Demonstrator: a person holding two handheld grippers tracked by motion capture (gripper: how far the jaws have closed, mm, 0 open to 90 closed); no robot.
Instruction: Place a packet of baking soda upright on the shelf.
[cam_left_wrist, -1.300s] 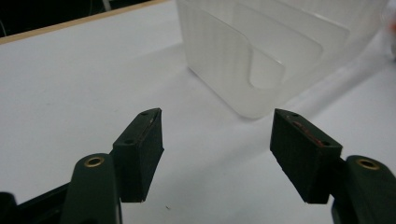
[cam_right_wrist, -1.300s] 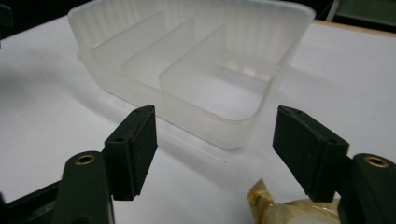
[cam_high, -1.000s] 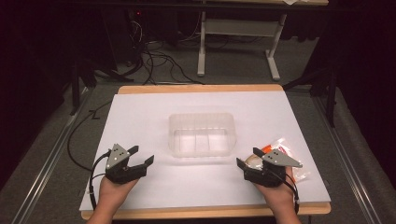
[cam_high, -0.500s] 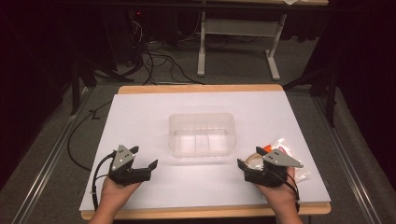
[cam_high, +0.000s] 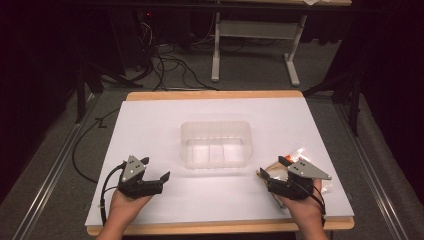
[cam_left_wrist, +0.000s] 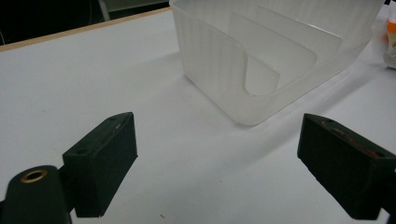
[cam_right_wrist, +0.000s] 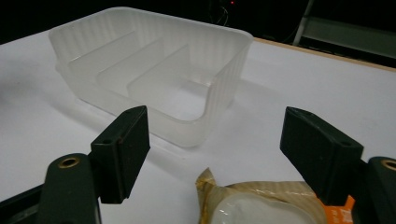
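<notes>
Table station from above: clear tray at centre, one gripper either side.

A translucent plastic tray (cam_high: 216, 144) with inner dividers sits on the white table (cam_high: 150, 125). Near-left of the tray, apart from it, the left gripper (cam_high: 156, 176) is held in a hand (cam_high: 125, 205), jaws spread. Near-right of the tray, the right gripper (cam_high: 272, 170) sits over some wrapped packets (cam_high: 295, 155), jaws apart. Beyond the tray, cables (cam_high: 170, 70) lie on the floor.

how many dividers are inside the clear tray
2, both upright in the clear tray at mid-table: one divider toward one end, the other divider beside it, making three compartments. None seem hidden; the tray looks empty.
</notes>
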